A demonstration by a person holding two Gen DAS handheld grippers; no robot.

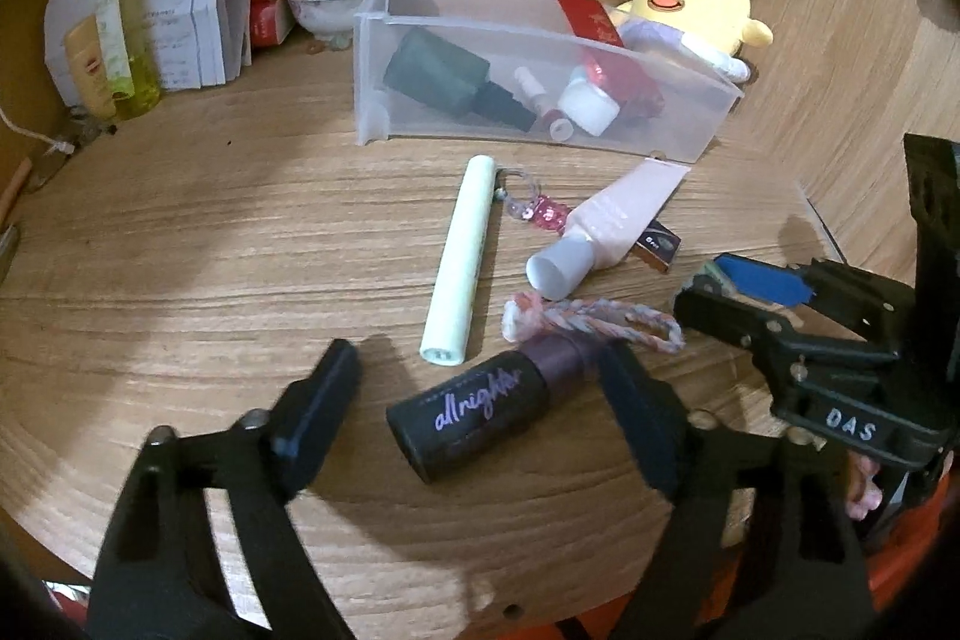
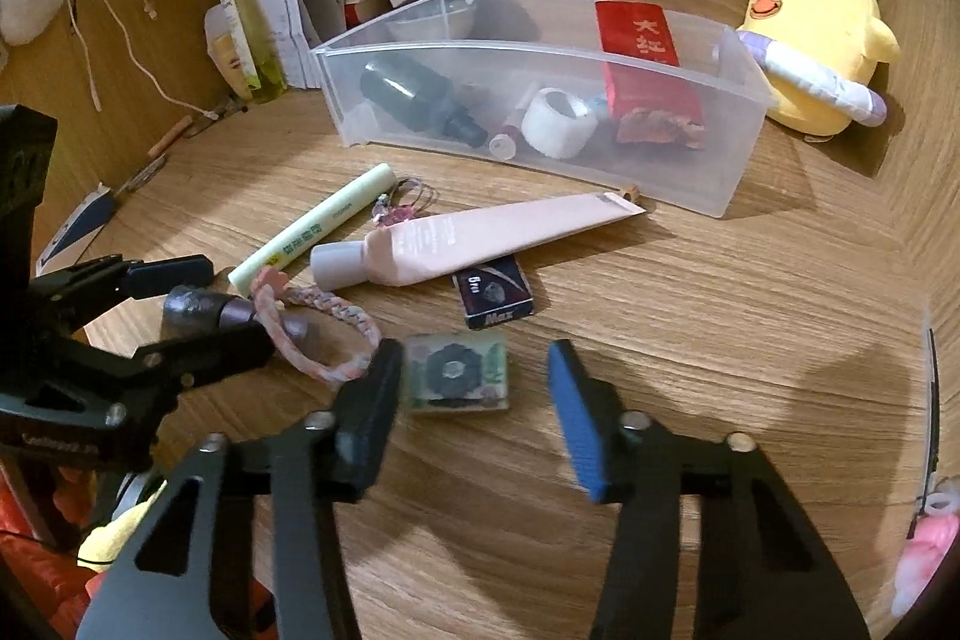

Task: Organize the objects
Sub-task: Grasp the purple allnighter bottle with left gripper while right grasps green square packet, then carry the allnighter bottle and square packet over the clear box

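— Tongs first: what are they doing?

— Left tongs (image 1: 480, 412) gape wide around the dark spray bottle (image 1: 474, 415) lying on the surface (image 1: 240, 280), a finger on each side, not closed on it. Right tongs (image 2: 474, 400) gape wide too, straddling a small green-patterned packet (image 2: 457, 379) (contact is hard to judge).

— And just beyond?

— A braided loop (image 2: 327, 334) drapes over the bottle's neck. Past it lie a pale green stick (image 1: 459, 262), a pink tube (image 2: 480, 238), a small dark box (image 2: 495, 298) and a beaded charm (image 1: 534, 208), all loose.

— So how far along?

— I'd say partway. The clear bin (image 2: 540, 166) farther back already holds a dark bottle, a white roll, a red packet and small bits. About seven items remain outside it.
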